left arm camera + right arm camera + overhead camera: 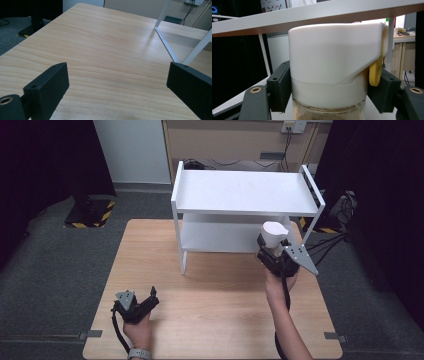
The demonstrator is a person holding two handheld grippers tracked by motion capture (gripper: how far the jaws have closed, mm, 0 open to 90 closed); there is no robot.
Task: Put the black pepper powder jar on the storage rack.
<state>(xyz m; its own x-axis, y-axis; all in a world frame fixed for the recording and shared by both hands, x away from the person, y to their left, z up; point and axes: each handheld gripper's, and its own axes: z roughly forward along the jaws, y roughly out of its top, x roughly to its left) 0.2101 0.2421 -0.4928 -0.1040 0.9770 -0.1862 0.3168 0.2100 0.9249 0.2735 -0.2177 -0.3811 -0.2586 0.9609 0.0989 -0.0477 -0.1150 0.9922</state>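
A white-capped jar [329, 67] with a yellow tab, tan powder inside, sits clamped in the right claw [272, 251] at the white shelf rack's [240, 192] lower tier. The left claw [142, 304] gapes wide and empty above the wooden counter [210, 290].

- The jar [328, 70] is cut off at the bottom edge; only a strip of brownish contents is seen under its white cap.
- In the high view, the jar's body is hidden by the right gripper [272, 251].
- The shelf's [175, 47] legs are cropped by the top edge.
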